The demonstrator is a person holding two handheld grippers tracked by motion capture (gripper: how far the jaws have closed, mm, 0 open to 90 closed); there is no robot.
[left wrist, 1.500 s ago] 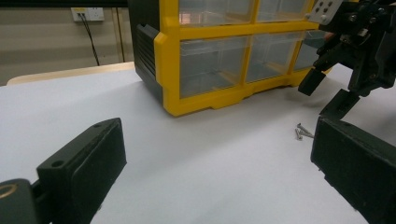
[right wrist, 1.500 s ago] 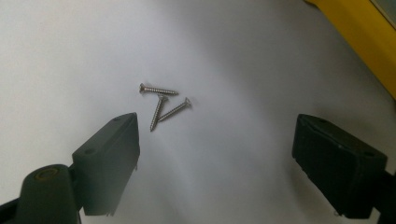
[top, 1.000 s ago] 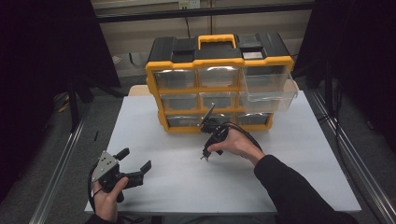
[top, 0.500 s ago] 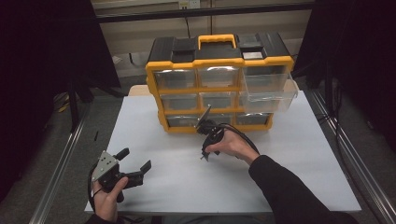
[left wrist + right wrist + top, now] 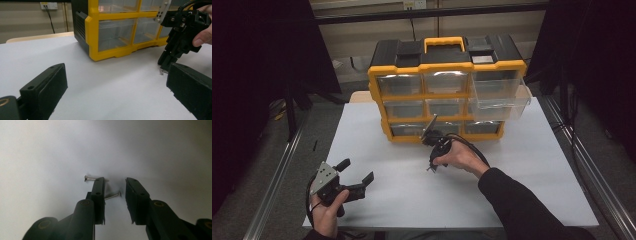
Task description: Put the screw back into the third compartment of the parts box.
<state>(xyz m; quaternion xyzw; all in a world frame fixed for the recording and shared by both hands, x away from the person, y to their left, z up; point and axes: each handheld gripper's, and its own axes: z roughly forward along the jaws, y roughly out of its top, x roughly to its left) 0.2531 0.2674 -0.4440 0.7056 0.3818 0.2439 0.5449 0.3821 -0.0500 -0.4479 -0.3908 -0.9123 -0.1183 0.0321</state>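
While the person's right gripper [image 5: 432,167] points down at the white tabletop [image 5: 522,170] in the middle of the high view, just in front of the yellow-and-black plastic drawer cabinet [image 5: 447,90], the left gripper [image 5: 357,175] rests gaping and empty at lower left.

Seen from the left gripper view, a small silver metal screw [image 5: 161,72] lies at centre right under the right gripper's tips.

Centre frame in the right gripper view, its jaws have just been closing; that screw [image 5: 112,195] lies between them, not yet pinched, and a second silver screw [image 5: 90,178] sits just beyond the left jaw. Both look light, stiff and slippery; the shank seems the best place to nip.
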